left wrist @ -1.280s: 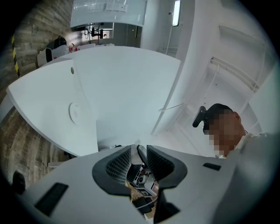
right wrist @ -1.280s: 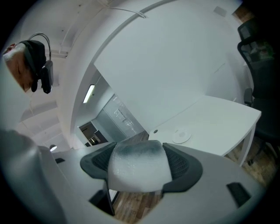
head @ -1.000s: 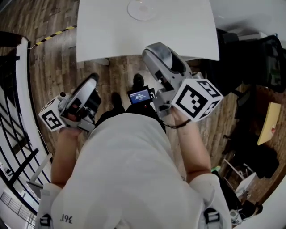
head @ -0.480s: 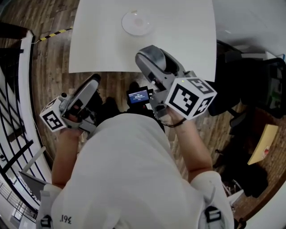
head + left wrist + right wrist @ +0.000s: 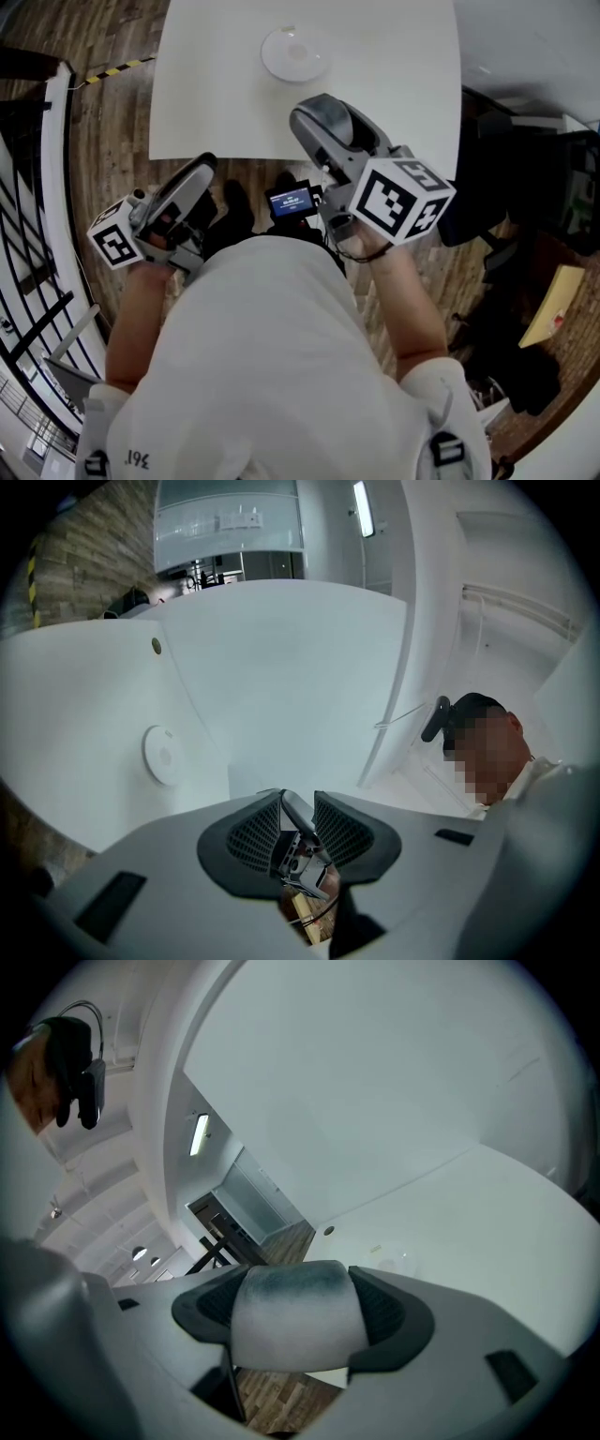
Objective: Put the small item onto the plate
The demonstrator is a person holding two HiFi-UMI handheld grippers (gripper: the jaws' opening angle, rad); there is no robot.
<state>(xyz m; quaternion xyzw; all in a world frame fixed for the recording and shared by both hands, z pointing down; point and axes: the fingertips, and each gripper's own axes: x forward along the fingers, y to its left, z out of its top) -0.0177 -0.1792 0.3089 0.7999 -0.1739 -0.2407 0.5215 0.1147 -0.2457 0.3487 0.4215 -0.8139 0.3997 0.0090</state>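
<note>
White rectangular counter (image 5: pixel 394 84) has come further into the head view vs a sec ago. The round white ceramic plate (image 5: pixel 295 53) was cut off at the top then and is fully in shot now, so I've closed in on the counter w/ both tools raised. I reckon the approach is about done and the placing isn't. The plate looks bare, sitting approx mid-width and well in from the near edge.

Right hand-held gripper (image 5: pixel 311 114) now reaches over the near edge, aimed toward the plate. Its jaws stand wide, clamped on a pale grey-white soft-looking block (image 5: pixel 295 1321) that fills the gap. Left hand-held gripper (image 5: pixel 204 167) hangs just short of the near edge, toward the near-left corner. Its jaws are narrow, pinching a small silvery metal piece (image 5: pixel 302 850).

Which one is "the small item"? My guess is the silvery piece, going by size, but I can't rule out the block.
- **Silvery piece:** long axis runs roughly along the jaws, slanted. Its rounded grey end pokes past the tips toward the counter, the other end back toward the camera.
- **Block:** spans jaw to jaw, so it seems to lie crosswise. I can't tell its depth.

In the left gripper view the plate (image 5: pixel 161 755) sits off to one side, not dead ahead.
</note>
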